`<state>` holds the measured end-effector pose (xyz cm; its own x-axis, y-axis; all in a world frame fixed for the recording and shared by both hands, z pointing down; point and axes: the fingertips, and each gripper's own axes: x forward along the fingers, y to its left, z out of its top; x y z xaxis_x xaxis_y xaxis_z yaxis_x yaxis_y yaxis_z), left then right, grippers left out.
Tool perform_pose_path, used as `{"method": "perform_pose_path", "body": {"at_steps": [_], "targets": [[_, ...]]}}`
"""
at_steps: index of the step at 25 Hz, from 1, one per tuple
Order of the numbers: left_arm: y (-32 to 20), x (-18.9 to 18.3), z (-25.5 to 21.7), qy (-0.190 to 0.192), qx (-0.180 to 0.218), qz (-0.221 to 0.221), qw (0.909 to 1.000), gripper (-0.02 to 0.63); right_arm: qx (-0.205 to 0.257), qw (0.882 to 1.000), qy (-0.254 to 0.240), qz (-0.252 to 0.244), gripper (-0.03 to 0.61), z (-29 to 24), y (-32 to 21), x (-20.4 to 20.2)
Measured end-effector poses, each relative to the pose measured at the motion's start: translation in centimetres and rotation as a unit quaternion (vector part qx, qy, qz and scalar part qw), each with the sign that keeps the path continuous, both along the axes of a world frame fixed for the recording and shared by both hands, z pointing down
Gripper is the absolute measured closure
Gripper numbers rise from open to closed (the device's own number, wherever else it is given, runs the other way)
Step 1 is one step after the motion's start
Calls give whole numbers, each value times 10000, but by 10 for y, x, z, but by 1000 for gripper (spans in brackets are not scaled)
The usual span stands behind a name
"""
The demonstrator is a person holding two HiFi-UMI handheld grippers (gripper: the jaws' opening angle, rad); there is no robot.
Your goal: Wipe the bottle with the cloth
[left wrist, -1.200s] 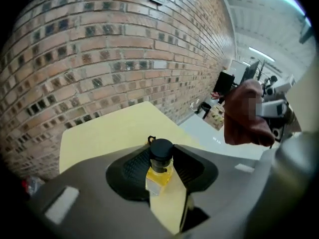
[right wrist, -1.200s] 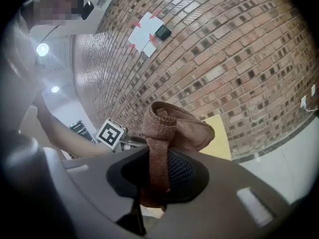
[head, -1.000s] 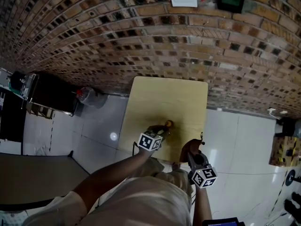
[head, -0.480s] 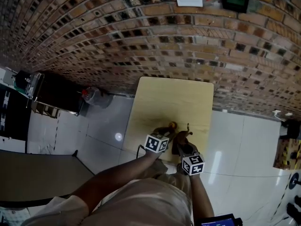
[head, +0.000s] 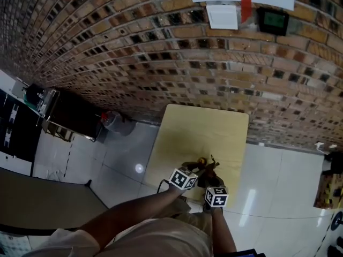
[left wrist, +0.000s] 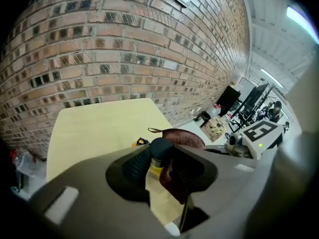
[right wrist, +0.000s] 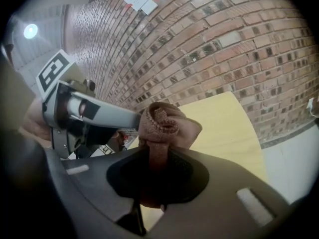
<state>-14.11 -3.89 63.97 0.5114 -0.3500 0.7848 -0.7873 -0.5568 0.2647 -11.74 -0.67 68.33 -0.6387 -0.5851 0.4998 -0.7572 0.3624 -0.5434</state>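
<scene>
The table (head: 206,130) lies bare and passable from the bottle (left wrist: 160,147) near its front edge to the brick wall (head: 161,58) behind.

Bunched brown cloth (right wrist: 162,126) just beside dark-capped bottle (left wrist: 160,151).

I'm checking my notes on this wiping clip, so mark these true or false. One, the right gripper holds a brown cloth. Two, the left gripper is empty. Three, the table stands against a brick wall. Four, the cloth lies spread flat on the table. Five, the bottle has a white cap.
1. True. The right gripper has its jaws shut on the brown cloth.
2. False. The left gripper has its jaws shut on the bottle.
3. True. The table has its far edge at the brick wall.
4. False. The cloth is bunched up in the right jaws.
5. False. The bottle's cap is dark.
</scene>
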Motion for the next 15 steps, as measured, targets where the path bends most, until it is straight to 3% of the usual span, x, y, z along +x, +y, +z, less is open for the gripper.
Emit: {"method": "perform_pose_path", "body": {"at_steps": [8, 15], "targets": [[-16, -9, 0, 229, -108, -310, 9992, 454, -481, 9972, 398, 410, 508, 23, -6, 2], [-17, -10, -1, 270, -74, -333, 9991, 454, -1094, 9897, 665, 641, 509, 50, -1, 9]]}}
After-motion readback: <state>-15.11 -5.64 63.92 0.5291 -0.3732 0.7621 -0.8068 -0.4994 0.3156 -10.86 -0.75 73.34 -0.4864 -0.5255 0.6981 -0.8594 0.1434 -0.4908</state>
